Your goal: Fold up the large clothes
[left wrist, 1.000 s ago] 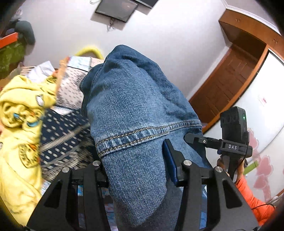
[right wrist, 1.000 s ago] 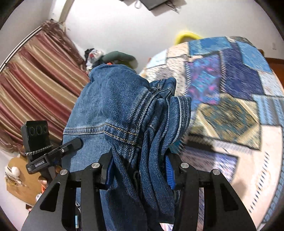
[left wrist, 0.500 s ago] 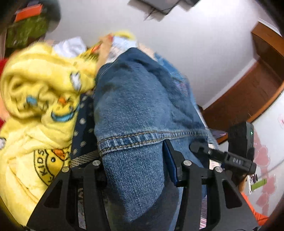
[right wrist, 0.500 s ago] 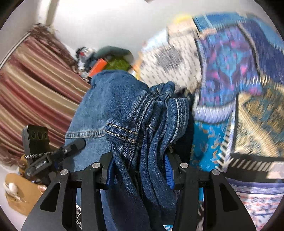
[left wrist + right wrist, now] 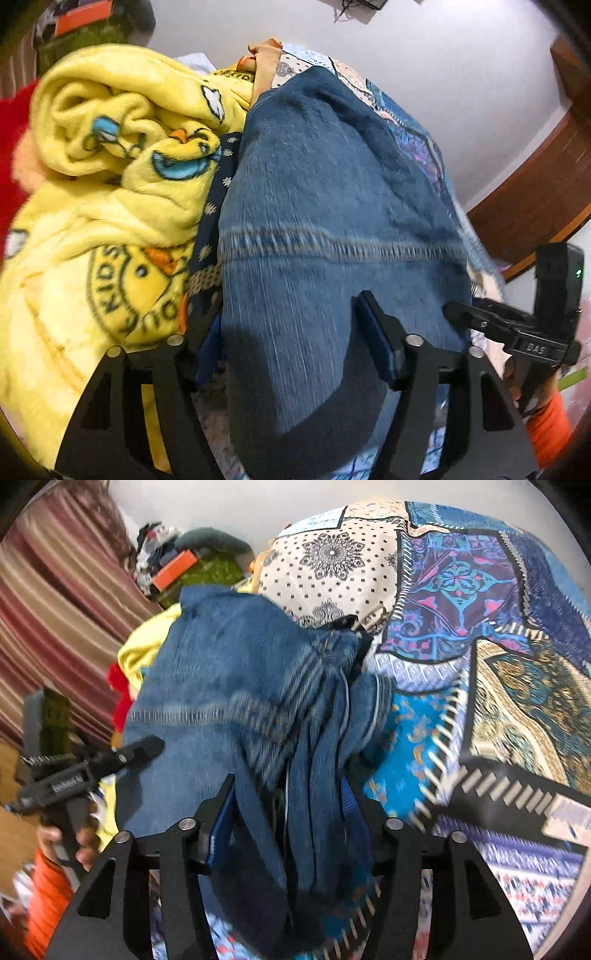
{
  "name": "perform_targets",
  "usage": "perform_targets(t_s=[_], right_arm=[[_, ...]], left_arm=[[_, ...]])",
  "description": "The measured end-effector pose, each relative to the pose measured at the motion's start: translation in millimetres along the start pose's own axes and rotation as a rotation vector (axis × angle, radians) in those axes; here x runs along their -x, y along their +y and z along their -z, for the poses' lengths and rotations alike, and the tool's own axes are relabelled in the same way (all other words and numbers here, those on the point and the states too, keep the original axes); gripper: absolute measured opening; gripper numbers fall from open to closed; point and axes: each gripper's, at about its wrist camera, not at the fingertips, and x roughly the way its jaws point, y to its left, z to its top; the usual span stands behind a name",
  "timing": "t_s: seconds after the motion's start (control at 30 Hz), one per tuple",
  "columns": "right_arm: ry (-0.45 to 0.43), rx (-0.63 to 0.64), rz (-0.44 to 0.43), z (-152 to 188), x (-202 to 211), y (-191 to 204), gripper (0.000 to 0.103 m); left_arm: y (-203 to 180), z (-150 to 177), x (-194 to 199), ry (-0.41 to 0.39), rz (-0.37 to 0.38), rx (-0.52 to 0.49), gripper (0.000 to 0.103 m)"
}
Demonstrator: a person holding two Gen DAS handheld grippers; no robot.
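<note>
Nearest to the left camera, the left claw (image 5: 291, 332) is clamped on a thick roll of the jeans (image 5: 332, 206); the denim fills the gap between its two fingers, with a stitched seam crossing just beyond them. Nearest to the right camera, the right claw (image 5: 284, 819) is pressed together on a bunched edge of the same jeans (image 5: 229, 672), where several folded layers and seams are gathered. So the garment hangs doubled between both claws, above the bed.

Beyond the claws lies the patchwork bedspread (image 5: 480, 635), covering the bed to the right side. To the left of the jeans is a crumpled yellow blanket (image 5: 96, 155) with duck prints, very near the denim and perhaps touching it. At the far edge of the bed there is a pile of other things against a striped curtain (image 5: 55, 583).

I judge that the step in hand is carrying the half-folded jeans down onto the bed. The next move calls for laying the fold flat on the free part of the bedspread, away from the yellow blanket, with both claws kept level so that the layers do not slip, and only then letting go.
</note>
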Motion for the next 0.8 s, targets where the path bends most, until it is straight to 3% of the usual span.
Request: perform_targets(t_s=[0.1, 0.17, 0.3, 0.43, 0.6, 0.8], right_arm=[[0.031, 0.023, 0.045, 15, 1, 4, 0.07], [0.033, 0.04, 0.081, 23, 5, 6, 0.076], [0.048, 0.02, 0.112, 37, 18, 5, 0.079], [0.063, 0.007, 0.129, 47, 32, 9, 0.079], [-0.012, 0.059, 0.123, 48, 72, 34, 0.079], [-0.204, 0.134, 0.066, 56, 158, 77, 0.079]], left_arm=[[-17, 20, 14, 0.005, -0.105, -0.085, 0.079], [-27, 34, 26, -0.012, -0.162, -0.131, 0.09], [-40, 59, 35, 0.036, -0.232, -0.185, 0.091], [-51, 68, 51, 0.022, -0.257, -0.207, 0.091], [-75, 62, 99, -0.091, -0.259, -0.215, 0.091], [-125, 67, 187, -0.299, -0.207, -0.247, 0.091]])
